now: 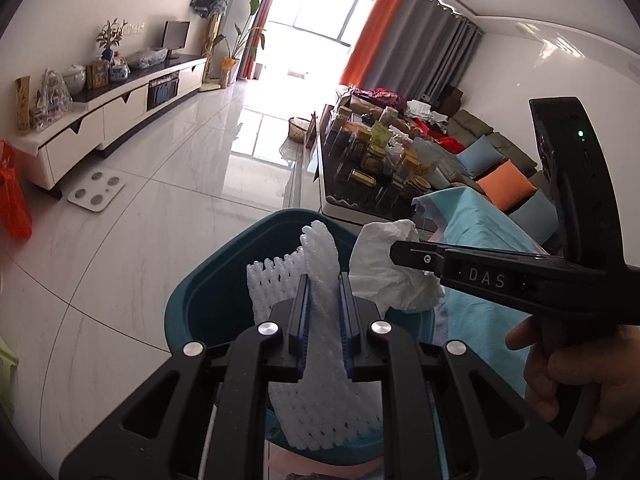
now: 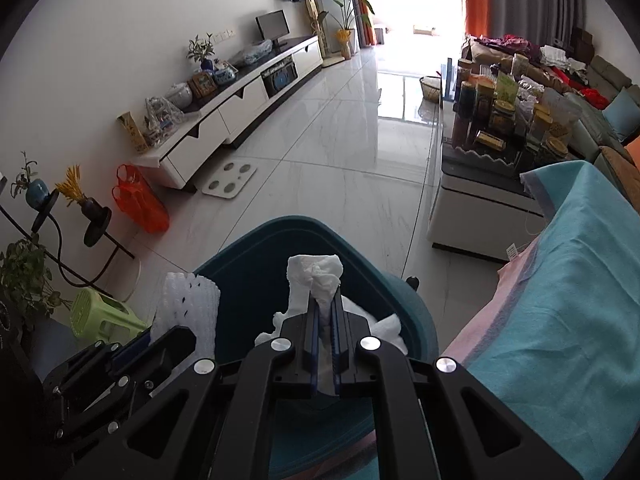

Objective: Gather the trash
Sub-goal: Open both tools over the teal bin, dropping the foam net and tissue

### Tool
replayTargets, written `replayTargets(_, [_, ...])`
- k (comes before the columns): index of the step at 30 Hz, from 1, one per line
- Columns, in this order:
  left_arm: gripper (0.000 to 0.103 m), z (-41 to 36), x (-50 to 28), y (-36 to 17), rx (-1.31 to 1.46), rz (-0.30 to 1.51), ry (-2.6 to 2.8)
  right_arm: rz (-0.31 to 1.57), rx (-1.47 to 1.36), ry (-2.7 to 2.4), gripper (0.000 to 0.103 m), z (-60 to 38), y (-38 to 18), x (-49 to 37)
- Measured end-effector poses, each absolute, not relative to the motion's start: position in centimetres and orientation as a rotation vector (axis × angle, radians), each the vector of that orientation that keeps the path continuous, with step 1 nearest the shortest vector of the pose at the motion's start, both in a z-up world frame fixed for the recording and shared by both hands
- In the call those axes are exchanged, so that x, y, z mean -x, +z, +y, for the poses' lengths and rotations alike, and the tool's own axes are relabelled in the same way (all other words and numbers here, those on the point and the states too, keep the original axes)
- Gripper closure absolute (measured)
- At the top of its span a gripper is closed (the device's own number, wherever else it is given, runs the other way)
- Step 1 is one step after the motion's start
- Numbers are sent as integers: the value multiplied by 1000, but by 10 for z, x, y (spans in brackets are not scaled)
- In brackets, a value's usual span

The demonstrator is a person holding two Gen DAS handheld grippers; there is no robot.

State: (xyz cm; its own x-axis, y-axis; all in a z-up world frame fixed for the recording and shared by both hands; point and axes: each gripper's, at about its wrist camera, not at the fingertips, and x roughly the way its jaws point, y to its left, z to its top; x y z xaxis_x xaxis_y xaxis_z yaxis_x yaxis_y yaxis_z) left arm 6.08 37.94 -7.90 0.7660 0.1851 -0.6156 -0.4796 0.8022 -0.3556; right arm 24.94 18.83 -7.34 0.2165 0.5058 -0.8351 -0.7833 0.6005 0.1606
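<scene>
My left gripper (image 1: 325,280) is shut on a white foam fruit net (image 1: 320,264), which sticks up past the fingertips and hangs below them. It hovers over the open teal bin (image 1: 208,300) on the floor. My right gripper (image 2: 325,294) is shut on a crumpled white tissue (image 2: 316,276), also above the teal bin (image 2: 256,248). In the left wrist view the right gripper (image 1: 394,254) comes in from the right with the tissue (image 1: 384,264), held by a hand (image 1: 568,372). The foam net (image 2: 192,304) and left gripper body show at lower left of the right wrist view.
A table under a teal and pink cloth (image 2: 560,320) stands right of the bin. Beyond it is a coffee table (image 2: 480,192) crowded with jars. A white TV cabinet (image 2: 224,120), a bathroom scale (image 2: 229,181), an orange bag (image 2: 140,200) and a green stool (image 2: 104,316) stand on the left.
</scene>
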Motion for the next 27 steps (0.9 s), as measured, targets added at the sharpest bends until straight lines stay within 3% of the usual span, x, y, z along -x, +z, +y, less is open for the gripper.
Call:
replayTargets(6, [86, 373, -76, -106, 552, 618, 381, 1069, 395, 914, 97, 203, -94, -246])
replayTargets(8, [84, 372, -82, -111, 554, 623, 381, 1074, 408, 916, 94, 204, -96, -246])
replayTargets(10, [79, 370, -81, -113, 554, 629, 390, 1074, 411, 912, 84, 207, -96, -247])
replayTargets(15, [53, 360, -77, -115, 567, 619, 405, 1068, 401, 903, 73, 206, -95, -251])
replayTargets(19, [39, 359, -76, -111, 561, 602, 424, 1058, 377, 895, 68, 201, -93, -256])
replayTargets(21, [23, 359, -73, -106, 559, 584, 441, 1052, 360, 893, 60, 198, -90, -257])
replayTargets(24, [8, 358, -70, -98, 552, 556, 443, 1033, 346, 893, 57, 194, -85, -260])
replayTargets(27, [6, 356, -72, -91, 536, 553, 448, 1023, 337, 892, 48, 190, -81, -263])
